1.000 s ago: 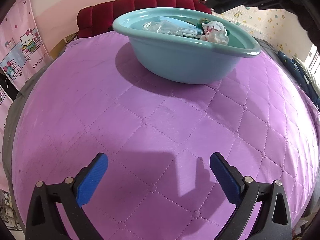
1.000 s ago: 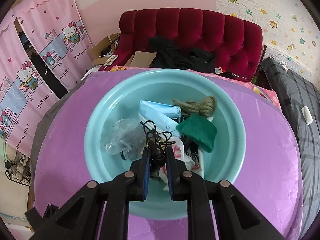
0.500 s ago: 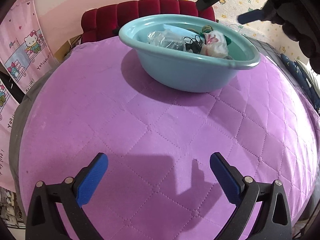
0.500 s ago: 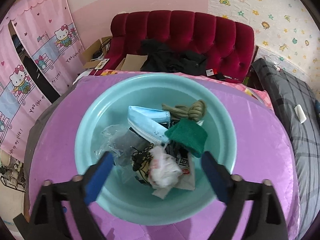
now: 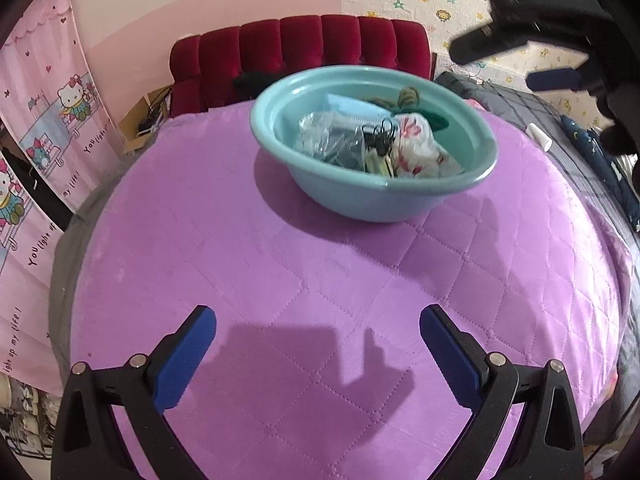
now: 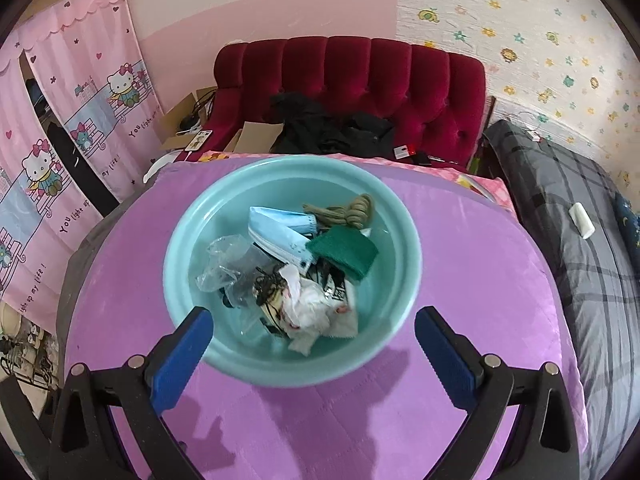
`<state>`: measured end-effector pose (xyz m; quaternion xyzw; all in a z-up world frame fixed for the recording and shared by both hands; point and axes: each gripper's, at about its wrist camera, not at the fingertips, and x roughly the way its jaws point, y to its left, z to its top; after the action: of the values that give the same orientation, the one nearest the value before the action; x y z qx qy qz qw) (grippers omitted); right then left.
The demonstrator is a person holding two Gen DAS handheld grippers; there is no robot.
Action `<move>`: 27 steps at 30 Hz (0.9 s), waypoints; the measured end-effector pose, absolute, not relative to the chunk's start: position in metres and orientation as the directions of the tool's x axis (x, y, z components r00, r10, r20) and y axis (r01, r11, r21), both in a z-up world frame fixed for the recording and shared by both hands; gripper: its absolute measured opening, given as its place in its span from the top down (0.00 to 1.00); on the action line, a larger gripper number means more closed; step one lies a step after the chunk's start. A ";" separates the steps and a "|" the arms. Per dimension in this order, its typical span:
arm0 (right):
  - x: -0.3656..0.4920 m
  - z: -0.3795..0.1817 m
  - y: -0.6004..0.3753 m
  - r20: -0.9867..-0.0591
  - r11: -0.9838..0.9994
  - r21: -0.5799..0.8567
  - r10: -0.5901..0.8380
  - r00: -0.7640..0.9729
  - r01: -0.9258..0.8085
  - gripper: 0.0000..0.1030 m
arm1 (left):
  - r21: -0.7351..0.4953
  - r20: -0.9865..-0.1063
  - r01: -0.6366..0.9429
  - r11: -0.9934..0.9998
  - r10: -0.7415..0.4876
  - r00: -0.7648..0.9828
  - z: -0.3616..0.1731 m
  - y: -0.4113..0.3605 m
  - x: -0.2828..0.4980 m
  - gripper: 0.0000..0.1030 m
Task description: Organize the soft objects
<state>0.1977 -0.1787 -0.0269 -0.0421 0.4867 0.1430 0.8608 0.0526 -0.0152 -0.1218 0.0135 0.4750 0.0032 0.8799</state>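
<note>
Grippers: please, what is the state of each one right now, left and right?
Left gripper: open, nothing between its jaws.
Right gripper: jaws opening, holding nothing, above the basin.

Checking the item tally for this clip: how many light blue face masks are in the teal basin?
1. The light blue face mask lies in the teal basin, toward its far side, beside the green cloth. Others could be hidden under the pile.

This is a bedroom in a home. There is a red soft sofa [image 6: 352, 88], pink cat-picture curtains [image 6: 76, 120], flower wallpaper [image 6: 532, 28], and a grey checked bed [image 6: 580, 216].
</note>
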 end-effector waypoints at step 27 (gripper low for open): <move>0.093 0.029 -0.237 -0.852 0.971 0.070 0.177 0.492 -0.228 0.00 | 0.088 -0.788 0.056 0.995 0.035 0.615 -0.028 -0.048 0.019 0.00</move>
<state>0.0931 -0.2374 0.0285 -0.0260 0.4901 0.1172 0.8633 0.0190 -0.0483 -0.0281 0.0518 0.4386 -0.0059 0.8972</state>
